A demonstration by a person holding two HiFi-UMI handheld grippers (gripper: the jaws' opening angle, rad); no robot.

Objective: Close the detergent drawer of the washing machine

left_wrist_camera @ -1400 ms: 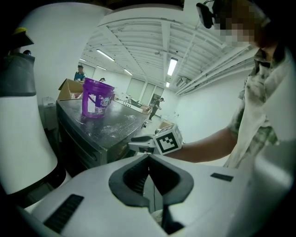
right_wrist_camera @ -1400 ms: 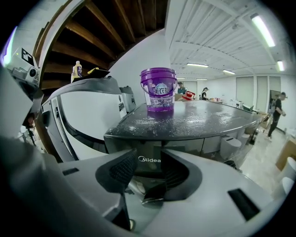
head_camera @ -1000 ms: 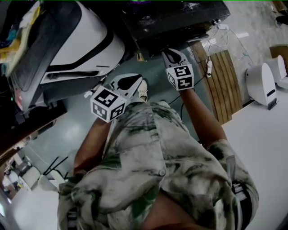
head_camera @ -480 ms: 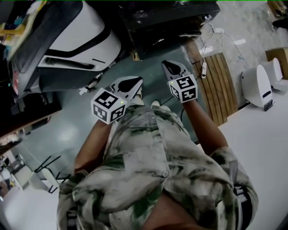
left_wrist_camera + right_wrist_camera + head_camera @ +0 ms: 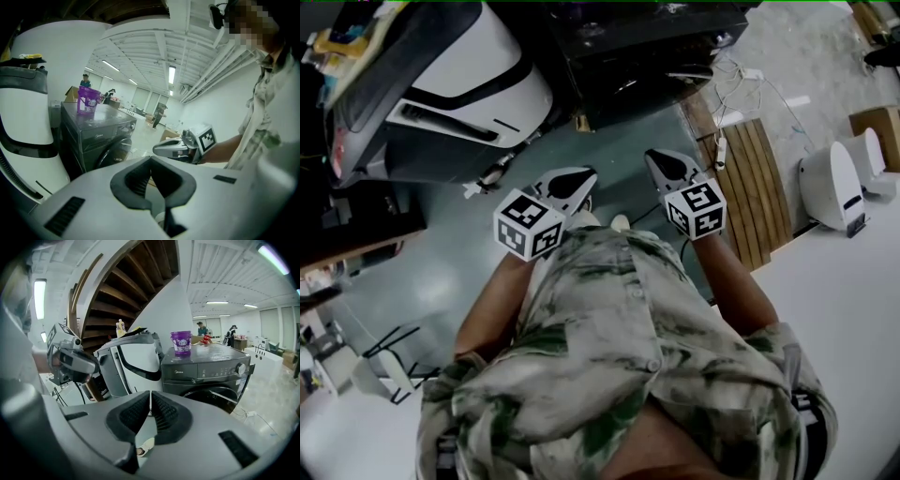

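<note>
The detergent drawer [image 5: 178,373] sits at the upper left of the dark washing machine [image 5: 211,380], left of the row of buttons and the round dial, and from the right gripper view we see it lying flush with the front panel. On the machine's top stands a purple tub [image 5: 181,342]. Just to the machine's left, as that view shows it, is a big white rounded unit [image 5: 136,359] with a black band, and behind both rises a wooden staircase [image 5: 126,291]. We find both grippers well apart from the machine, held side by side over the grey-green floor [image 5: 441,272] in front of the person's patterned shirt [image 5: 619,356], pointing towards the machine. The right gripper [image 5: 150,398] is closing its jaws; the ribbed pads are all but together at the tips, and nothing is between them. The left gripper [image 5: 151,161] has its jaws together at the tips, with nothing between them. In the head view a slatted wooden panel [image 5: 759,178] lies on the floor to the right of the right gripper.
</note>
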